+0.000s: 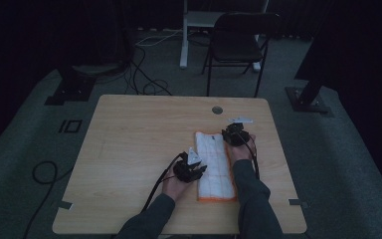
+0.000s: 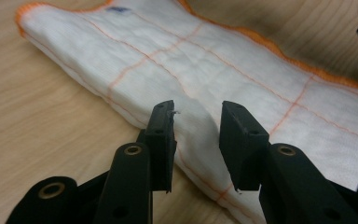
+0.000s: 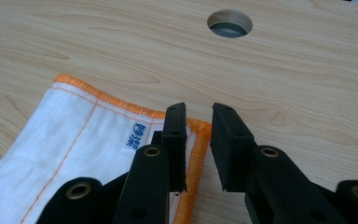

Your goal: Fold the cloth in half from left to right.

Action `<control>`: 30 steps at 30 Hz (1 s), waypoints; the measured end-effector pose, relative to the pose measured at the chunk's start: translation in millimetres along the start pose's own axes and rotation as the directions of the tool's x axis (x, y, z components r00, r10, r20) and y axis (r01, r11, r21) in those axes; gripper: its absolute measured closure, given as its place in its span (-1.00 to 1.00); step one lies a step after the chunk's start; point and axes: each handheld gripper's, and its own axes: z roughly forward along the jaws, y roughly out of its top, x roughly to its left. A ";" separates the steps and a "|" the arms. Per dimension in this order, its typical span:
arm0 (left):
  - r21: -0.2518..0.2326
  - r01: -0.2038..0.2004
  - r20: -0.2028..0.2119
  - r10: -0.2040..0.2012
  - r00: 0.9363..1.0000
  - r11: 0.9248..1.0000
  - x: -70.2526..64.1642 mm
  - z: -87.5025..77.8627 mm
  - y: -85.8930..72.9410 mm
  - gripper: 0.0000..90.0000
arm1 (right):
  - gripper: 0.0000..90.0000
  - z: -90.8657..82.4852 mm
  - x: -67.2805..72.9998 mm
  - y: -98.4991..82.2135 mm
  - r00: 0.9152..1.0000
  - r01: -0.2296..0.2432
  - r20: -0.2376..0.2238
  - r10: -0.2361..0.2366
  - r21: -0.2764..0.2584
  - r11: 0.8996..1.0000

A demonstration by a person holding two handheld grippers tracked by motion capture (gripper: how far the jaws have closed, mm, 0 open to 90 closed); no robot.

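A white cloth with orange grid lines and an orange hem lies folded into a long strip on the wooden table. My left gripper sits at the strip's left edge, about midway along it. In the left gripper view my left gripper is open, its jaws standing either side of the cloth's folded edge without pressing it. My right gripper is at the strip's far right corner. In the right gripper view my right gripper is open over the cloth's orange corner hem, beside a small blue-printed label.
A round cable hole lies in the table just beyond the cloth's far end. A dark chair and a white table leg stand behind the table. Cables trail over the floor at left. Bare wood spreads left of the cloth.
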 end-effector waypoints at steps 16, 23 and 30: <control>-0.019 0.057 -0.078 -0.059 0.995 0.998 31.9 -3.0 12.8 0.48 | 0.54 0.5 -2.0 -11.7 0.998 -0.053 -0.020 0.053 -0.006 0.999; -0.013 0.111 -0.101 -0.112 0.989 0.994 48.3 4.5 18.7 0.44 | 0.52 -2.1 0.0 -23.0 0.997 -0.063 -0.042 0.063 -0.003 0.998; -0.005 0.147 -0.101 -0.147 0.984 0.989 56.1 14.3 25.1 0.36 | 0.47 -4.7 2.9 -29.9 0.997 -0.060 -0.058 0.060 -0.007 0.998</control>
